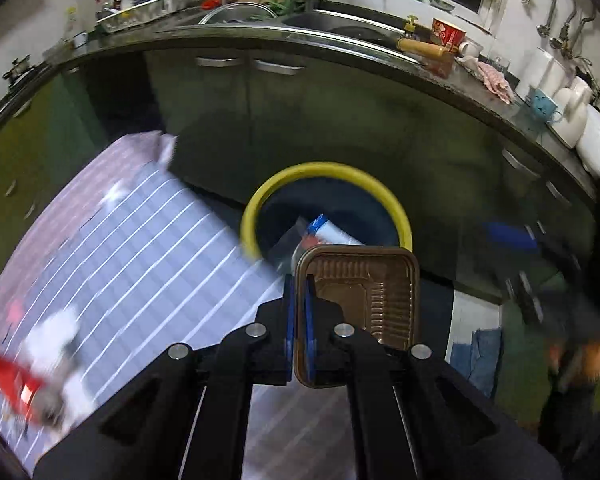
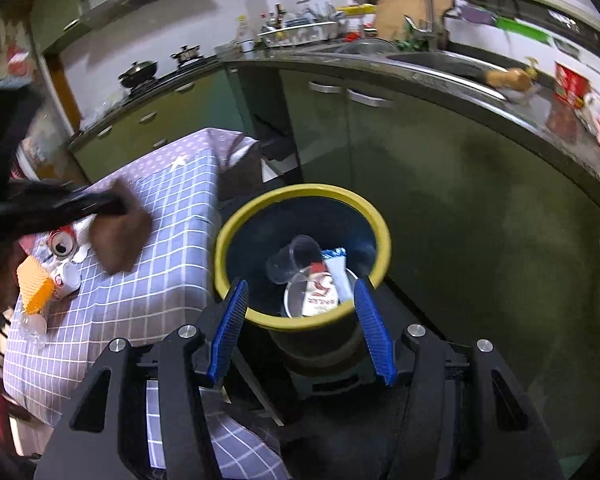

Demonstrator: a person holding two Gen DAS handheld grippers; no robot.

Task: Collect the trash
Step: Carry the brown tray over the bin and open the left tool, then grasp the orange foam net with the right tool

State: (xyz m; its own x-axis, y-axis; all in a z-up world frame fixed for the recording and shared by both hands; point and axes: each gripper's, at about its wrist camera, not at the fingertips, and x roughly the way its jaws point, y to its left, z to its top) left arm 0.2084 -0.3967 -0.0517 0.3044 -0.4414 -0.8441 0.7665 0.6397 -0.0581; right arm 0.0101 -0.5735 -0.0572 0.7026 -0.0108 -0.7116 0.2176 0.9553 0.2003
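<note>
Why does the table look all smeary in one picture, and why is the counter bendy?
Left wrist view: motion blur smears the checked tablecloth, while the brown tray in the left hand-held gripper stays sharp. Right wrist view: mostly sharp around the yellow-rimmed bin, blurry toward the right edge. Both views: the fisheye lens bends the countertop.

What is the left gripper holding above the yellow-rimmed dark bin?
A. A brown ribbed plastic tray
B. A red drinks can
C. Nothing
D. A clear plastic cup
A: the left gripper has its blue-padded fingers shut on the rim of the brown ribbed plastic tray, in front of the yellow-rimmed dark bin.
</note>
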